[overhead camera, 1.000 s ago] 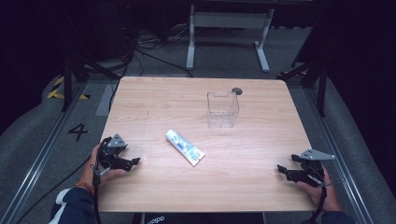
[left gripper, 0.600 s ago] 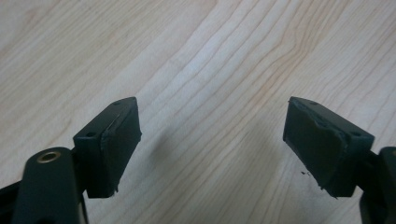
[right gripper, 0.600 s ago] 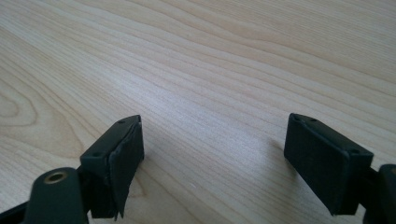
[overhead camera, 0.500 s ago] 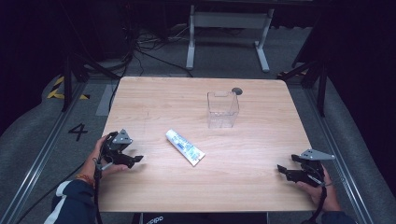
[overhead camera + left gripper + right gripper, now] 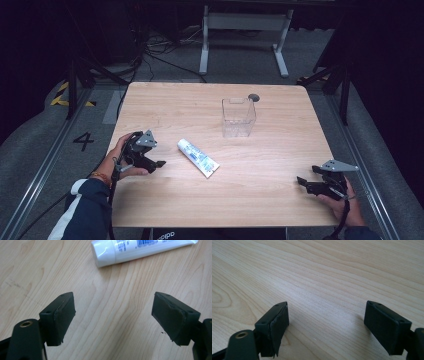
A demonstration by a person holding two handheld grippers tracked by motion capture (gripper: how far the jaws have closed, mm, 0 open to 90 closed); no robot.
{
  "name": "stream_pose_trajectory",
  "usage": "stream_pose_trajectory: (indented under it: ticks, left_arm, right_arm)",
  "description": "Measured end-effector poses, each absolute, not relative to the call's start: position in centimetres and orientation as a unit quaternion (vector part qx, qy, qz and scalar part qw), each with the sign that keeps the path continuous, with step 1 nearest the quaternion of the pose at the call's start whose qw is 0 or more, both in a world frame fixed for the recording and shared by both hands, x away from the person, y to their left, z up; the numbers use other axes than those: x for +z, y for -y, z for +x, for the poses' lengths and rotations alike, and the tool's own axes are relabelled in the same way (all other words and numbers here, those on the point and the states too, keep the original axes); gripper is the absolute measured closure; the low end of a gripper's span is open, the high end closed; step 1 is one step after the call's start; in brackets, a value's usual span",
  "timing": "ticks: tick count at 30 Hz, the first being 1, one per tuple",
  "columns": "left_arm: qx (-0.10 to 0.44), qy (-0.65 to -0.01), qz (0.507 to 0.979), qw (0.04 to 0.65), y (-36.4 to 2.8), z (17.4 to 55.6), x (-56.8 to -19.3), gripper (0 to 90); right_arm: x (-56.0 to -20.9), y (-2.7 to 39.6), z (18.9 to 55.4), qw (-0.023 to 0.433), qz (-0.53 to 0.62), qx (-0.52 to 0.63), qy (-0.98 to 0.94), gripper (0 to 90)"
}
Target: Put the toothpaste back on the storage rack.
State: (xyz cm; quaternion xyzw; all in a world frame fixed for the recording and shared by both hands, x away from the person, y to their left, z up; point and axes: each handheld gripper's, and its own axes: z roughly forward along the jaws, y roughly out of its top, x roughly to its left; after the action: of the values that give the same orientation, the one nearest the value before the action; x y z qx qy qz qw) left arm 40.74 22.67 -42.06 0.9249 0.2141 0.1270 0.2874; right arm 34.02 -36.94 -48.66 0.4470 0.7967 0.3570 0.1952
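At lower centre of the high view the toothpaste tube (image 5: 198, 157) lay on the table (image 5: 280, 150), long axis upper-left to lower-right, cap just right of the nearer left gripper (image 5: 156, 164), whose empty, wide-apart jaws had narrowed slightly as it neared; right gripper (image 5: 301, 180) open, unmoved.

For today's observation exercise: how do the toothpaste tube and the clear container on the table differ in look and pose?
The toothpaste tube is opaque white with blue print; the clear container is see-through and unprinted. The tube lies flat, slanting across the table; the container stands upright with its open top up. The tube lies nearer the left hand-held gripper, the container farther back. Both rest on the wooden table, untouched.
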Motion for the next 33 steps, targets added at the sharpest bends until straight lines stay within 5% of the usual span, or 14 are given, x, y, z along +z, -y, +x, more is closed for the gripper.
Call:
stream_pose_trajectory:
  ticks: [33]
  left_arm:
    - [0.091, -0.094, 0.956, 0.261, -13.6, 43.1, -41.7, 19.0]
  right_arm:
    - [-48.7, 36.9, 34.0, 0.195, 0.447, 0.357, -0.797, 20.3]
